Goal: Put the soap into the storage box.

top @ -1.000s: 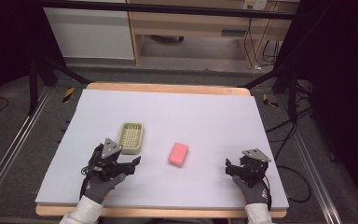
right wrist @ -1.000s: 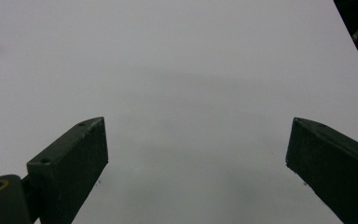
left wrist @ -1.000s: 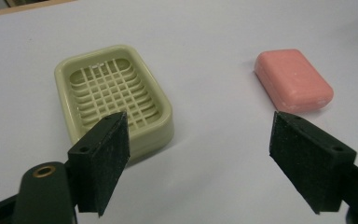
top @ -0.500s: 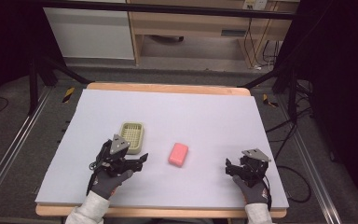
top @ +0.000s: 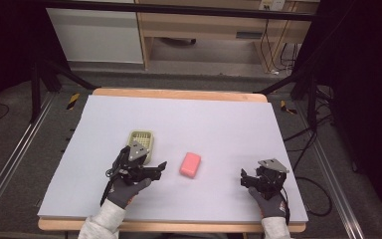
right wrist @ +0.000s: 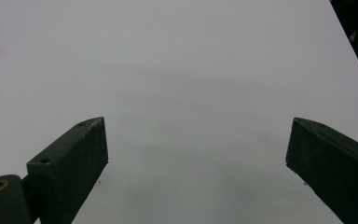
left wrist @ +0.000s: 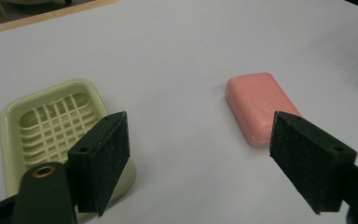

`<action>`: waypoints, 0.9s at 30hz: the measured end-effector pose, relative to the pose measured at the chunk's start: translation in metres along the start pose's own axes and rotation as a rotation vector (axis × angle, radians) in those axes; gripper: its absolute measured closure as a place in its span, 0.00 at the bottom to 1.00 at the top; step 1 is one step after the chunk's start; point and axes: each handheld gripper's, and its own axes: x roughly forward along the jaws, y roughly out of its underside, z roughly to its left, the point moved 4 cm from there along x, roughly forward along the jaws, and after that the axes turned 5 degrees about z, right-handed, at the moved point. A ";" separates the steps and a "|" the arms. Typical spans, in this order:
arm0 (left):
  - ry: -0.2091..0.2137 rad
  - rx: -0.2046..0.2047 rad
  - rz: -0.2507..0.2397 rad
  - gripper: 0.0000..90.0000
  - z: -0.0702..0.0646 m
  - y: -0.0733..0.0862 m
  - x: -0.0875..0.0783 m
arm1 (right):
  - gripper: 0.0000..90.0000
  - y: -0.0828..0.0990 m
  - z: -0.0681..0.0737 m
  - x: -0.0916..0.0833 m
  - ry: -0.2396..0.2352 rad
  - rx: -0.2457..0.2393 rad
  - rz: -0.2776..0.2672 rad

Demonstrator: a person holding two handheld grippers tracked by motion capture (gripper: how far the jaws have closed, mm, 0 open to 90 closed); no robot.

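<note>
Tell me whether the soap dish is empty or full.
Empty: the soap dish shows its bare grid, and the pink soap lies apart on the table.

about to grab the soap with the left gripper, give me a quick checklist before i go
1. Left gripper jaws open wide: ok.
2. Nothing between its jaws: ok.
3. Pink soap free on the table, nothing on it: ok.
4. Jaws around the soap: not ok, it lies ahead, nearer the right jaw.
5. Soap dish empty and upright: ok.
6. Right gripper open and apart from the soap: ok.
</note>
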 end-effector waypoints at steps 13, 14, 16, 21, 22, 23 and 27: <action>0.009 0.015 0.017 0.22 -0.010 -0.009 0.014 | 0.06 0.000 0.000 0.000 -0.003 -0.002 -0.001; 0.011 0.021 0.023 0.22 -0.011 -0.010 0.014 | 0.07 0.000 0.001 0.000 -0.007 0.000 0.001; 0.012 0.025 0.025 0.22 -0.012 -0.012 0.016 | 0.07 0.000 0.001 0.000 -0.004 -0.002 -0.001; 0.013 0.035 0.031 0.22 -0.016 -0.016 0.021 | 0.06 0.000 0.001 0.000 -0.002 -0.003 -0.001; 0.014 0.032 0.030 0.22 -0.017 -0.017 0.022 | 0.07 0.000 0.001 0.000 -0.003 -0.003 0.000; 0.014 0.035 0.032 0.22 -0.017 -0.017 0.022 | 0.06 0.000 0.001 0.000 -0.001 -0.004 0.000; 0.018 0.034 0.033 0.22 -0.021 -0.020 0.027 | 0.06 0.000 0.001 0.000 0.000 -0.004 0.000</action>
